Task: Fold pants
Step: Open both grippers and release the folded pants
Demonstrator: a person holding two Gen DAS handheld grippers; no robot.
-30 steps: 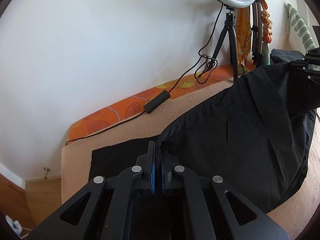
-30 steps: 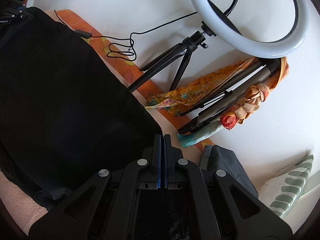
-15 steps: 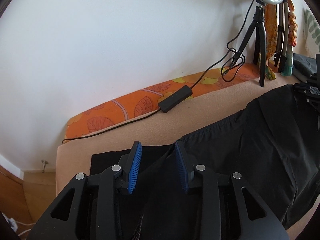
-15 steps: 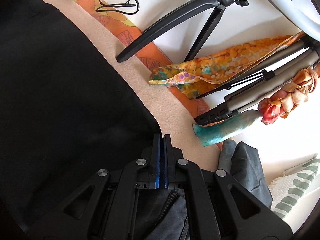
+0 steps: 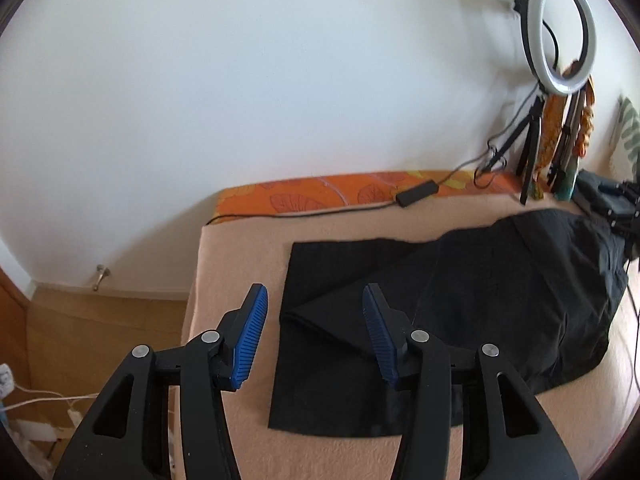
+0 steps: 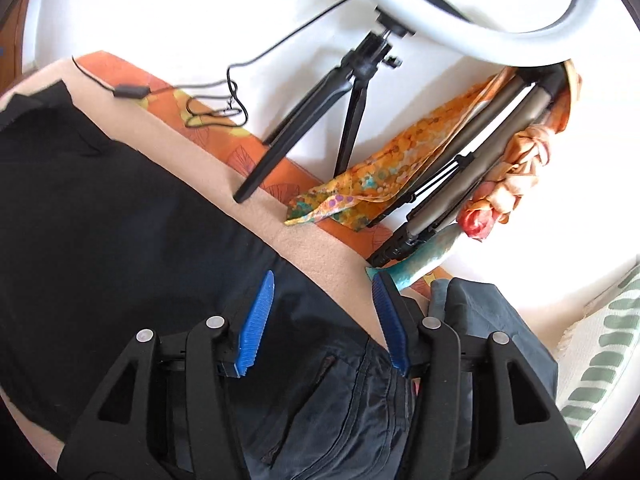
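Note:
Black pants [image 5: 460,300] lie spread on a beige blanket [image 5: 240,256], one leg folded over the other toward the hem end. My left gripper [image 5: 314,300] hovers above that hem end, its jaws opening, with nothing between the blue pads. In the right wrist view the pants [image 6: 120,220] fill the left half, and their waist end shows seams and a zip pocket. My right gripper [image 6: 326,290] hangs just over the waist end, jaws opening, and the pads stand apart from the cloth. The right gripper [image 5: 624,208] also shows at the far right edge of the left wrist view.
A ring light [image 6: 460,4] on a black tripod [image 6: 320,120] stands against the white wall, beside folded tripods [image 6: 460,200] draped with orange scarves. A cable with a black box [image 5: 416,194] runs along the orange bed edge [image 5: 320,196]. A patterned pillow [image 6: 600,360] and grey cloth [image 6: 480,320] lie right.
Both grippers have let go of the pants and opened. The left one has drawn back from the cloth, and the pants now lie flat on the blanket.

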